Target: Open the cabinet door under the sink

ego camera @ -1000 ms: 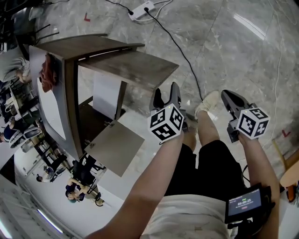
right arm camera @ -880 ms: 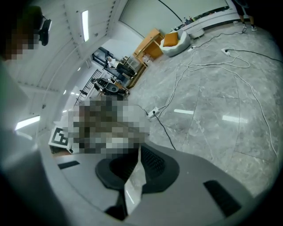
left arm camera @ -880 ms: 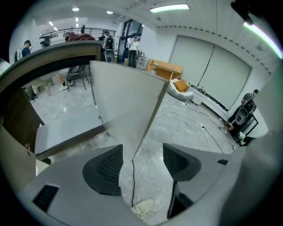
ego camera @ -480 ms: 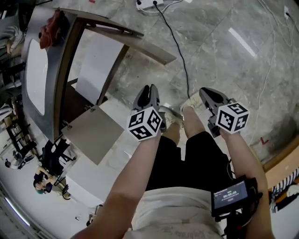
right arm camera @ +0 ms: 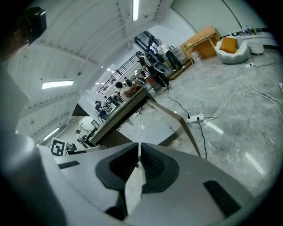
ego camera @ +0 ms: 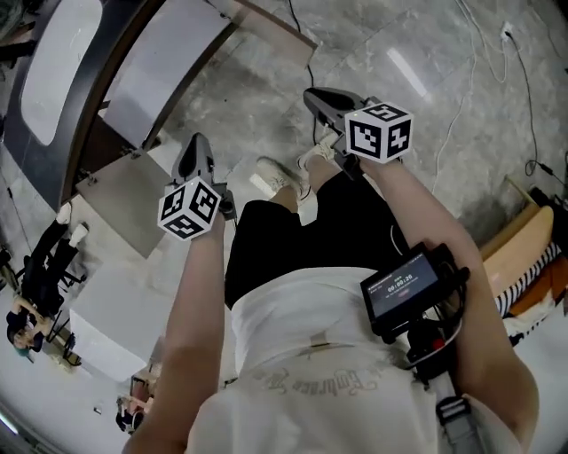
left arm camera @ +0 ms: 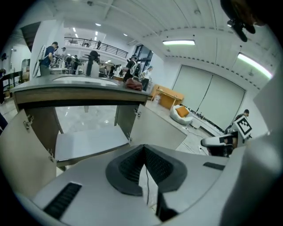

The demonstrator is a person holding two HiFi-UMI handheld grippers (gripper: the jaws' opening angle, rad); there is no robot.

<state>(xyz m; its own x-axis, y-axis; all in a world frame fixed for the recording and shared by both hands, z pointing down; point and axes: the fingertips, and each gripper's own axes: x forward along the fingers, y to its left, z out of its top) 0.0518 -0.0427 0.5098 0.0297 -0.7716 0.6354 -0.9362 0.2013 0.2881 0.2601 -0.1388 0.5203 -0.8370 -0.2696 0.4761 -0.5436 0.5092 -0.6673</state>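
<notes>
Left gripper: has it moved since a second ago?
Yes. The left gripper has drawn away from the far cabinet door, now beside the near door; its fingers just closed on nothing.

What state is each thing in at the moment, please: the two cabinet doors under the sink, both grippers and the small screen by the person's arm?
left cabinet door: swung wide open
right cabinet door: swung wide open
left gripper: shut, jaws have just closed, nothing between them
right gripper: shut, nothing between its jaws
small screen: lit
</notes>
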